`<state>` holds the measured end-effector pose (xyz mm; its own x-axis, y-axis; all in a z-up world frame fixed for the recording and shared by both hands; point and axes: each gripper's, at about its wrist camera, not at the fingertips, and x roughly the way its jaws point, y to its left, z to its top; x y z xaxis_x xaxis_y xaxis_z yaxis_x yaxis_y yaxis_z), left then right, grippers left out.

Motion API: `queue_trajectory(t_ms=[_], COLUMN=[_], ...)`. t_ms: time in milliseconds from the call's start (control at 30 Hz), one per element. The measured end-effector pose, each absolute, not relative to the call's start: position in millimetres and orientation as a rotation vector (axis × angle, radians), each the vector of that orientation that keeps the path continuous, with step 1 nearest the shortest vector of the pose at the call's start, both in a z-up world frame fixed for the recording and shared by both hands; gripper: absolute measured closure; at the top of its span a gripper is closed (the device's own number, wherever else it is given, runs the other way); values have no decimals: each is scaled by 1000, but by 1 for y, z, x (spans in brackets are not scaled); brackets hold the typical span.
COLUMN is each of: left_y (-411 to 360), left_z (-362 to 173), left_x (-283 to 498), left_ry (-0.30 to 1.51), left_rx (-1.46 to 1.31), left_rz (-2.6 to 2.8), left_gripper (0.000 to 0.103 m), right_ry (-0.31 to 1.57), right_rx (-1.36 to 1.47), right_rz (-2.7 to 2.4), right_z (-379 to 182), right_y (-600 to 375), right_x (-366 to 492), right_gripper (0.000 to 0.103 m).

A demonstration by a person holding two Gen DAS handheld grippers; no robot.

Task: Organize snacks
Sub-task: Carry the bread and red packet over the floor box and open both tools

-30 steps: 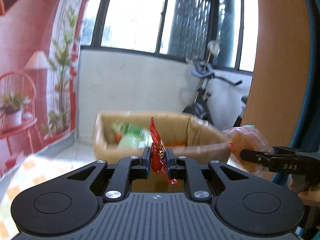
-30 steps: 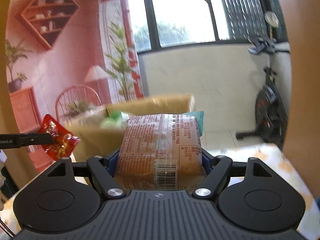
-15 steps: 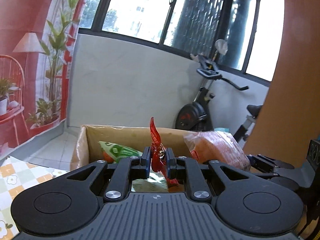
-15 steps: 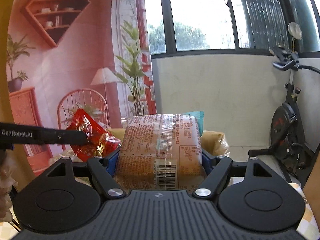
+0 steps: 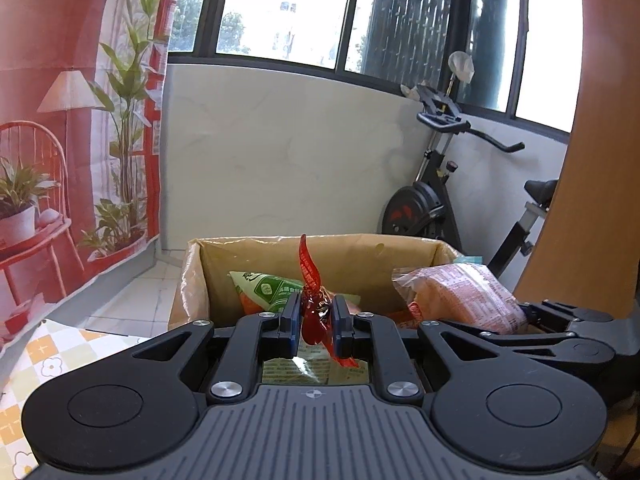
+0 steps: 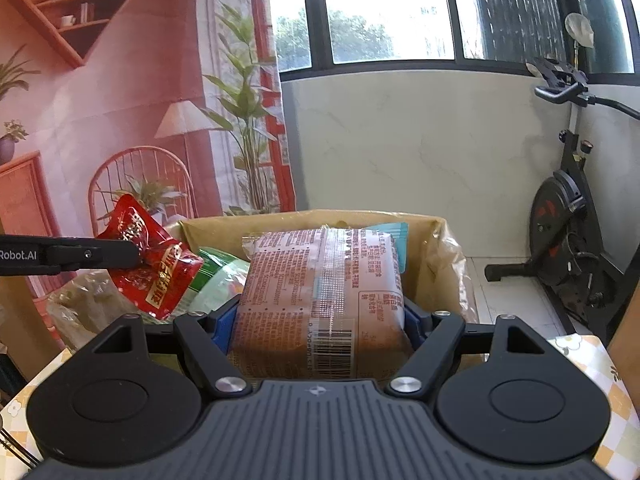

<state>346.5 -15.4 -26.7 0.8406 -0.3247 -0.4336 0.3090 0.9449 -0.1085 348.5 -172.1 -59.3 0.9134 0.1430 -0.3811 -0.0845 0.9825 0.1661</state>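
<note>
Cardboard box (image 5: 256,254), open at the top, stands at the far edge of the desk (image 5: 48,356) with its checked flower cloth, and both tools hang just before its near rim. Inside the box lies a green snack bag (image 5: 266,290), with another flat packet under it (its print is too small to read). Next in size is the brown wrapped snack pack (image 6: 320,300), barcode side up, squeezed between the blue pads of the right tool (image 6: 320,326), whose jaws stand wide around it; it reaches out over the box opening. Smallest is the red snack packet (image 5: 314,312), pinched edge-on in the nearly closed left tool (image 5: 316,320) and sticking up above the box, just beside the brown pack.
</note>
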Motion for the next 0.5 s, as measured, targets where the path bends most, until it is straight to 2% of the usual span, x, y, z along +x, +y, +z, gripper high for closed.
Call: queue_trajectory(t_ms=[33,100,133,167,300,400,500], left_y=[-16,-16,-15,-15,-10,-8,-7], left_z=[-26,-25,-24,-24,-18,-14,-11], left_x=[346,344,342,342,334,326,322], left_ry=[465,466,464,459,449,433,433], left_rx=[-30,-16,-12,-10,-6,9,5], left_rz=[-332,-325,-318,-313,-312,-307,-297], left_gripper=[83,67,55,51,48,40,39], right_ry=[408,421,427,433,435,416,406], right_rx=[150,153,153,155,159,157,143], right_rz=[115,110,105,103,87,84,83], right_z=[-60,-59,-59,-59,-57,-54,-51], right_y=[-172,-173,-173,-173,-175,-175,-173], right_x=[347,347,347,346,337,327,318], right_gripper=[25,24,24,24,24,23,20])
